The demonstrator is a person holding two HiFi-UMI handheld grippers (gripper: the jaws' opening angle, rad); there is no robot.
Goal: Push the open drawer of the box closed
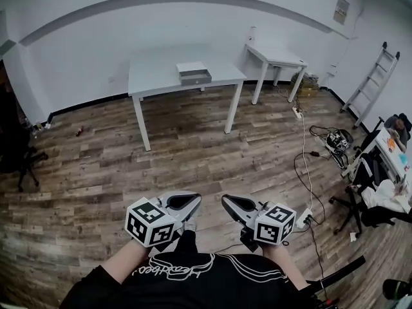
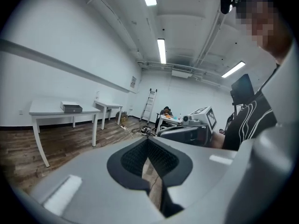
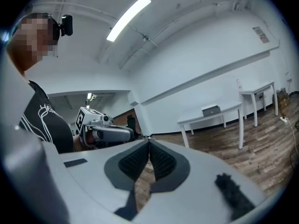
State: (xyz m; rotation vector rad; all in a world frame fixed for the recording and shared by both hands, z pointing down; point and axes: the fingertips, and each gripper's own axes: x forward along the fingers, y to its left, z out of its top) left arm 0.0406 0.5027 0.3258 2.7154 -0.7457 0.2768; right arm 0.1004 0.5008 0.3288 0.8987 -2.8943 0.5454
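— Left gripper point(image 1: 192, 201) and right gripper point(image 1: 229, 202) sit at the waist, both pinched closed, empty.
— The box point(image 1: 192, 68) is far off on the table point(image 1: 154, 76), drawer point(image 1: 196, 78) open; a hard shove might slide it whole.

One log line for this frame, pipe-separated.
phase: pre-approach | left gripper: shut, empty | right gripper: shut, empty | box: on table, across room | drawer: open, untouched
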